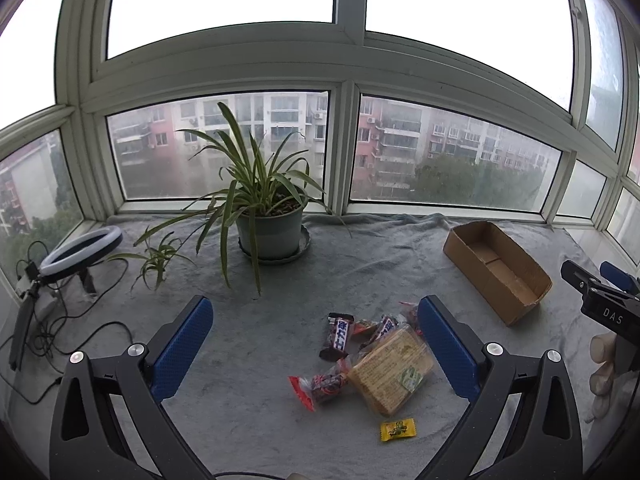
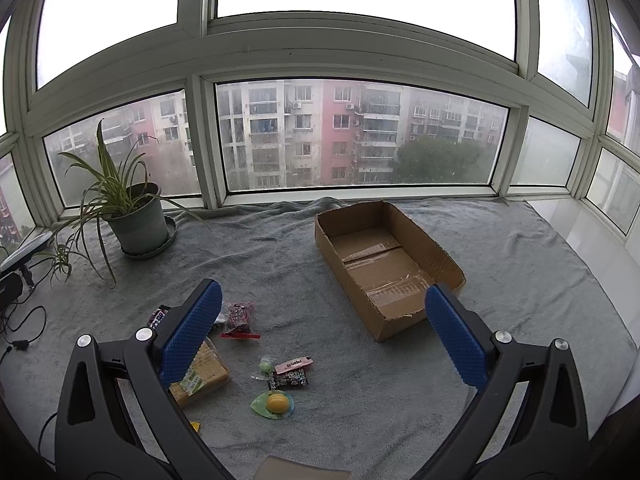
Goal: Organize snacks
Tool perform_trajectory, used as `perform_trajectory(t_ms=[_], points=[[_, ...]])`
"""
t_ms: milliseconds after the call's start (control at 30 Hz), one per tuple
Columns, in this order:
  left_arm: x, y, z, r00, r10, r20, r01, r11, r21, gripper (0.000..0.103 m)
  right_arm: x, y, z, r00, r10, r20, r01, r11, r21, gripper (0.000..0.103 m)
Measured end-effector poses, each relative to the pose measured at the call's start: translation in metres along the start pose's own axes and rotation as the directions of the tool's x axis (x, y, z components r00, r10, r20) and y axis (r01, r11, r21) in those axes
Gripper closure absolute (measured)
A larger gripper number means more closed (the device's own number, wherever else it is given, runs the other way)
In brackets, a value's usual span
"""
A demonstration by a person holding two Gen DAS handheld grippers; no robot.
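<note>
1. Counter [image 2: 520, 280]: a window ledge covered with a grey towel; it carries every item below. Nothing on it is sorted yet, as far as both views show.
2. Cardboard box [image 2: 384, 264]: open-topped, lying on the right part of the towel near the window. Only its taped bottom flaps show inside; no snack is in it. Judged the likely destination.
3. Left tongs [image 1: 316, 344]: blue pads spread wide apart, clamped on nothing, hovering above the snack pile.
4. Right tongs [image 2: 320, 336]: blue pads likewise wide apart and holding nothing, tilted down between the snacks and the box.
5. Cracker pack [image 1: 390, 368]: clear-wrapped square block, loose on the towel, the largest snack, touching the smaller wrappers around it.
6. Chocolate bar [image 1: 338, 336]: dark wrapper, just beside the cracker pack, with a second similar bar next to it.
7. Red-ended wrapped sweet [image 1: 320, 386]: loose, against the cracker pack's left edge.
8. Yellow jelly cup [image 2: 276, 403]: loose, apart from the pile, near a dark small packet [image 2: 290, 374].
9. Yellow candy [image 1: 397, 430]: loose, nearest the camera.
10. Status: judged at the start; every snack remains to be moved.
</note>
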State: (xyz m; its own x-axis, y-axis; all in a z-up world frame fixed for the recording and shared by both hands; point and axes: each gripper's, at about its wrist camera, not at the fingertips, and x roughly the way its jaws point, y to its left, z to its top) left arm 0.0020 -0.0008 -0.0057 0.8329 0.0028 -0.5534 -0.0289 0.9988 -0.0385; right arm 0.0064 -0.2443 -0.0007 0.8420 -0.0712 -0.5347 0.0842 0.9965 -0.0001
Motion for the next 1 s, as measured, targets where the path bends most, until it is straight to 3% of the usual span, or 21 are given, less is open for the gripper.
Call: perform_trajectory(t_ms=[400,567,1000], points=[[0.014,-0.001,-0.006,0.997,-0.003,-0.08,0.004,1.0,0.011,0.001,0.021,-0.001,-0.005,0.999,0.007,-0.047,-0.008,1.0,-0.006,0.0],[0.018,-0.001,-0.007,0.999,0.006,-0.043,-0.004,1.0,0.028,0.001,0.026,-0.002,-0.004,0.998,0.008,-0.058,-0.009,1.0,-0.008,0.0],[0.026,0.0,-0.012,0.998,0.011,-0.065,-0.009,0.999,0.035,0.001,0.042,0.001,-0.006,0.995,0.033,-0.09,-0.036,0.999,-0.024,0.0]])
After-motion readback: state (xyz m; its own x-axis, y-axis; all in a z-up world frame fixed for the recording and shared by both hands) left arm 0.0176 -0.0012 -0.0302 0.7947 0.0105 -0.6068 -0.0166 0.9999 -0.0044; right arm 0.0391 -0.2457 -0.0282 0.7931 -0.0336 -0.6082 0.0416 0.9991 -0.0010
